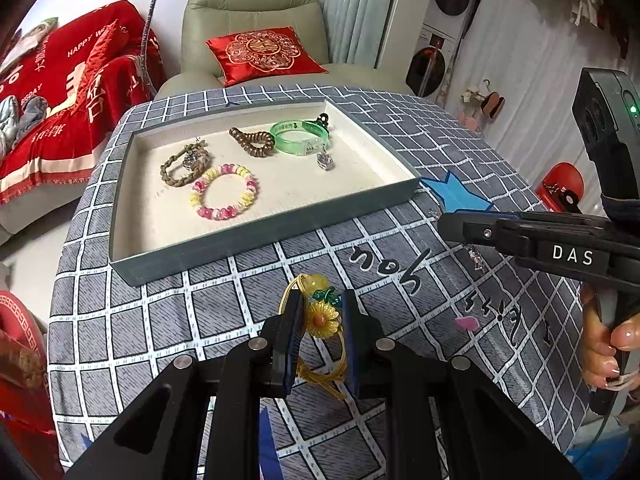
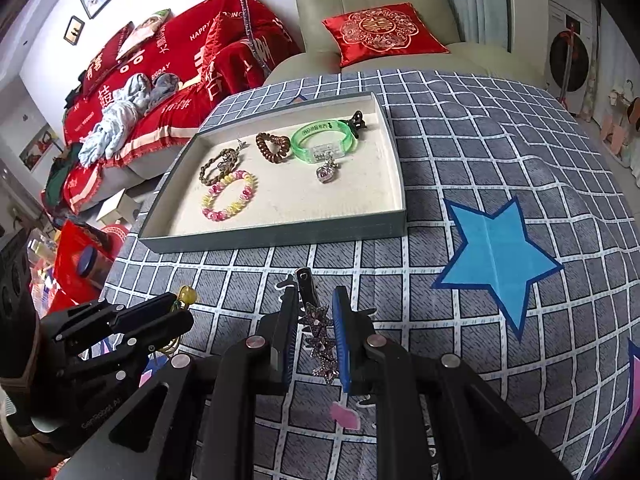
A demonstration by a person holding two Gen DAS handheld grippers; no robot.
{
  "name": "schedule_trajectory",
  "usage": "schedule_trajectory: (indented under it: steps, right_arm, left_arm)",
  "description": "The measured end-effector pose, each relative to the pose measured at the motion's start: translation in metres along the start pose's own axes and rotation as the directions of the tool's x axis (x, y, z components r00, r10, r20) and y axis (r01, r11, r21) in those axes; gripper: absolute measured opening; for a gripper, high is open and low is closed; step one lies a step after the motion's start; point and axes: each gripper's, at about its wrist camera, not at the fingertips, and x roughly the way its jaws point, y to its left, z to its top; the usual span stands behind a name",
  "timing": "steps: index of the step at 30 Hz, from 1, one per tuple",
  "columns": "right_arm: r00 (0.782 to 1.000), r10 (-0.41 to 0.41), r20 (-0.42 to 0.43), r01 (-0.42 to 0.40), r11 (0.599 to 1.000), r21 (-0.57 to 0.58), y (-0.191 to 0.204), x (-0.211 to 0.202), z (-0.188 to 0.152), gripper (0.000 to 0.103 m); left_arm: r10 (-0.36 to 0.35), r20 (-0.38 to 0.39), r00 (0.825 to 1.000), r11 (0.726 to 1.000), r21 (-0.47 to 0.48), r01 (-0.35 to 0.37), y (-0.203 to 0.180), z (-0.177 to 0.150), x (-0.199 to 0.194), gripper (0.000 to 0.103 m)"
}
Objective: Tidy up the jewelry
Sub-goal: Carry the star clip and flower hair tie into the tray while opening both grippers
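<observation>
Jewelry tray [image 1: 224,240] sits on checked tabletop [image 1: 160,320] w/ bracelets inside; in front, left tongs [image 1: 320,312] are clamped on a yellow sunflower hair tie [image 1: 322,320], right tongs [image 2: 316,332] pinched on a star-studded hair clip [image 2: 318,328].

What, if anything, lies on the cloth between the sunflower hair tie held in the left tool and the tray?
Nothing visible. The left tool grips the sunflower hair tie, and only bare checked cloth lies before the tray, whose near part is free.
</observation>
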Motion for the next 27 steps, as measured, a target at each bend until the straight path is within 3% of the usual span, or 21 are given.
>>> schedule_trajectory:
  steps: [12,27]
  right_arm:
    - [1.0,-0.011,0.013,0.011,1.0,0.021,0.007,0.0,0.014,0.019]
    - [0.998,0.008,0.062,-0.011,0.999,0.046,0.015,0.003,0.06,0.019]
  left_arm:
    - [0.012,0.042,0.999,0.999,-0.032,-0.01,0.017,0.009,-0.008,0.035]
    - [0.109,0.141,0.984,0.992,-0.081,-0.098,0.067,0.061,-0.025,0.035]
